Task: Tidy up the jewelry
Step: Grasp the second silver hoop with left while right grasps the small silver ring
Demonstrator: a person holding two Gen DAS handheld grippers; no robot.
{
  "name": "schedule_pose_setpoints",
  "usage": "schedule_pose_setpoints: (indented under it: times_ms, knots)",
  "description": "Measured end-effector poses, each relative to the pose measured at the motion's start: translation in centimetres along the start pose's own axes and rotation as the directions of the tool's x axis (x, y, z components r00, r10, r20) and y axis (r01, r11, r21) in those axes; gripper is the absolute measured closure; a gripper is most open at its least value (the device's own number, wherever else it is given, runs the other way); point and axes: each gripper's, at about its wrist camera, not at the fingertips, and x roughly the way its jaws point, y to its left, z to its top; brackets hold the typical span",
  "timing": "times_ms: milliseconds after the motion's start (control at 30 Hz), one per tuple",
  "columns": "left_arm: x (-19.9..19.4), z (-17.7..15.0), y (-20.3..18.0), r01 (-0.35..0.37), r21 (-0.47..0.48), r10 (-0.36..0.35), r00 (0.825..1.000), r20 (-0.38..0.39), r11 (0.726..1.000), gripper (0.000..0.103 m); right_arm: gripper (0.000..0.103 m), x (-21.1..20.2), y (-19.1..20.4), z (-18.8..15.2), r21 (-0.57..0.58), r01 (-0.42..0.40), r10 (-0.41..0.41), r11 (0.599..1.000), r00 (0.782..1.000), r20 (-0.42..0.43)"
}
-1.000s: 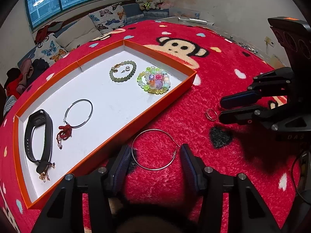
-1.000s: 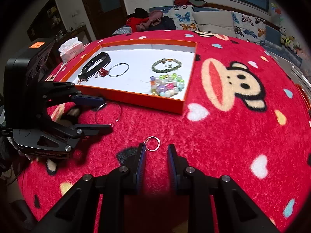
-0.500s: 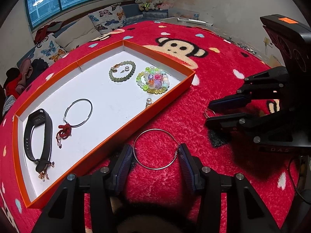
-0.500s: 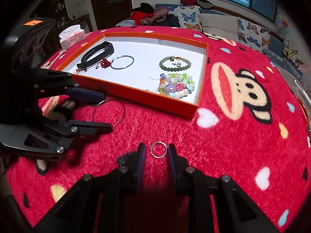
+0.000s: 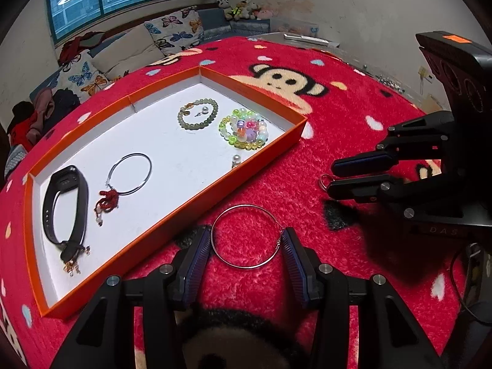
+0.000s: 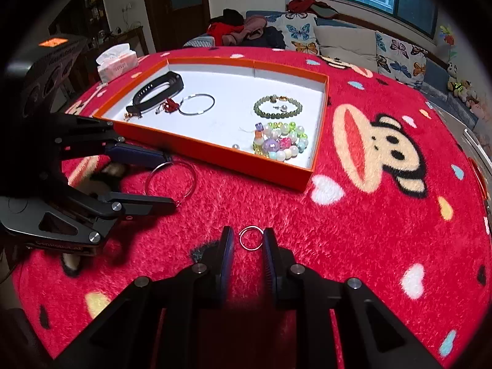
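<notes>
A large silver hoop (image 5: 247, 236) lies on the red plush cloth between the fingers of my left gripper (image 5: 248, 240); both pads stand close against its sides, the jaws open. It also shows in the right wrist view (image 6: 171, 181). A small silver ring (image 6: 251, 237) lies on the cloth between the narrowly open fingers of my right gripper (image 6: 248, 240); it peeks out beside that gripper in the left wrist view (image 5: 324, 180). The orange tray (image 5: 270, 149) holds a black band (image 5: 63, 203), a thin bangle with red charm (image 5: 130, 170), a green bead bracelet (image 5: 198, 113) and a coloured bead bracelet (image 5: 246, 132).
A loose pearl bead (image 5: 236, 160) lies in the tray near its front wall. A tissue box (image 6: 116, 61) stands beyond the tray's left end. A sofa with butterfly cushions (image 6: 353, 40) lies behind the table.
My left gripper's fingers have closed in on the large hoop. My right gripper has slid forward so the small ring now lies between its fingers.
</notes>
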Motion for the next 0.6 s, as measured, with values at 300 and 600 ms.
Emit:
schedule_pose_setpoints:
  times_ms: [300,600]
  knots:
    - [-2.5,-0.5,0.6,0.001,-0.040,0.001,0.999,0.043,0.999,0.052,0.081,-0.8,0.4,0.1,-0.007,-0.016,0.016,1.000,1.000,0.019]
    - [-4.1,-0.9,1.2,-0.009,-0.058,0.013,0.997,0.070,0.998,0.052,0.081,-0.2,-0.1,-0.1,0.004,-0.006,0.006,1.000,1.000,-0.003]
